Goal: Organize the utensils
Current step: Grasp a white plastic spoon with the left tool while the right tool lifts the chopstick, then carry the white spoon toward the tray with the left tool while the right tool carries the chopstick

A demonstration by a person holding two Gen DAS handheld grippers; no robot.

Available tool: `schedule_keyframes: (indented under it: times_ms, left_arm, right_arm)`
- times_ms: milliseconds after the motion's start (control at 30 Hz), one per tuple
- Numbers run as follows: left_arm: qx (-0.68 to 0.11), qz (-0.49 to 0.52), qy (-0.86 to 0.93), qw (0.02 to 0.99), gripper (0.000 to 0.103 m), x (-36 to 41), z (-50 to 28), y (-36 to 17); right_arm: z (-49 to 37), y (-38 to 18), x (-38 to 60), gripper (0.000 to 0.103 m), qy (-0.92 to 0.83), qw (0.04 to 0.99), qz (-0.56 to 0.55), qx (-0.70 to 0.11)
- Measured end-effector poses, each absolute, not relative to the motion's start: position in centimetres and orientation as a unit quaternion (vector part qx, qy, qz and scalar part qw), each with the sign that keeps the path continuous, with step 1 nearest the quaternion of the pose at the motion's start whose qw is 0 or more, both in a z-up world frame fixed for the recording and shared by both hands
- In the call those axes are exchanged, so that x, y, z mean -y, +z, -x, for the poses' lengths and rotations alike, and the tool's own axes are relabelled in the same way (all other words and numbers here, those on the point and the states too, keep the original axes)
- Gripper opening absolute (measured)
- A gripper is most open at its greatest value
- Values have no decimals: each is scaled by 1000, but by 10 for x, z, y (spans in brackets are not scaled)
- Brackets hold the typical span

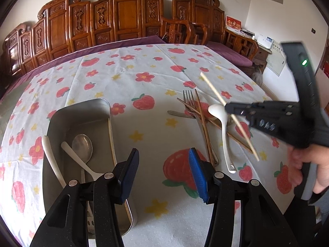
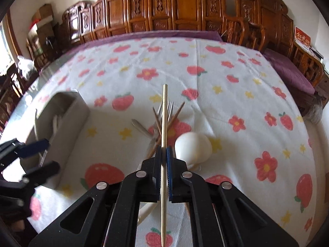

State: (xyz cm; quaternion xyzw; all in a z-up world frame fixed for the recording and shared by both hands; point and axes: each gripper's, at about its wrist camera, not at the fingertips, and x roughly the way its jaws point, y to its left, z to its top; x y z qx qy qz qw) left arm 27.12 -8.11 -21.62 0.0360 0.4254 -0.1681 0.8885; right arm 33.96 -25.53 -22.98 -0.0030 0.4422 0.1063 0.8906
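My right gripper (image 2: pixel 164 151) is shut on a pale wooden chopstick (image 2: pixel 164 121) and holds it in the air above the utensil pile; it also shows in the left wrist view (image 1: pixel 227 108) with the chopstick (image 1: pixel 211 88) slanting through it. The pile holds a metal fork (image 1: pixel 190 100), brown chopsticks (image 1: pixel 202 115) and a white spoon (image 1: pixel 223 121). My left gripper (image 1: pixel 163 160) is open and empty, at the right edge of the metal tray (image 1: pixel 82 111). The tray holds a metal spoon (image 1: pixel 82 146), white spoons (image 1: pixel 71 150) and a pale chopstick (image 1: pixel 112 140).
The table wears a white cloth with strawberries and flowers (image 1: pixel 144 76). Carved wooden benches (image 1: pixel 123 16) with purple cushions stand behind it. A person's hand (image 1: pixel 308 164) holds the right gripper at the right edge.
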Motion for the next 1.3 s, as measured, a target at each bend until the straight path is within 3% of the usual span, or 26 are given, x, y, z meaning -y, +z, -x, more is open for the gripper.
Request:
schedule_keyframes:
  times_ms: [200,533,1300]
  left_arm:
    - [-427,-43,-176,886,48,87,-270,-219]
    - [-412,-65,-201,887,48,122,-264,-209]
    - [-472,-87,-233,846,29,230,-326,-265]
  right_arm:
    - [-317,-205,277,6,100,902,-4,-421]
    - [-274,-216,340,6,69,899,-7,-433]
    - [-261,-255,381,6,82,886,-38,-455]
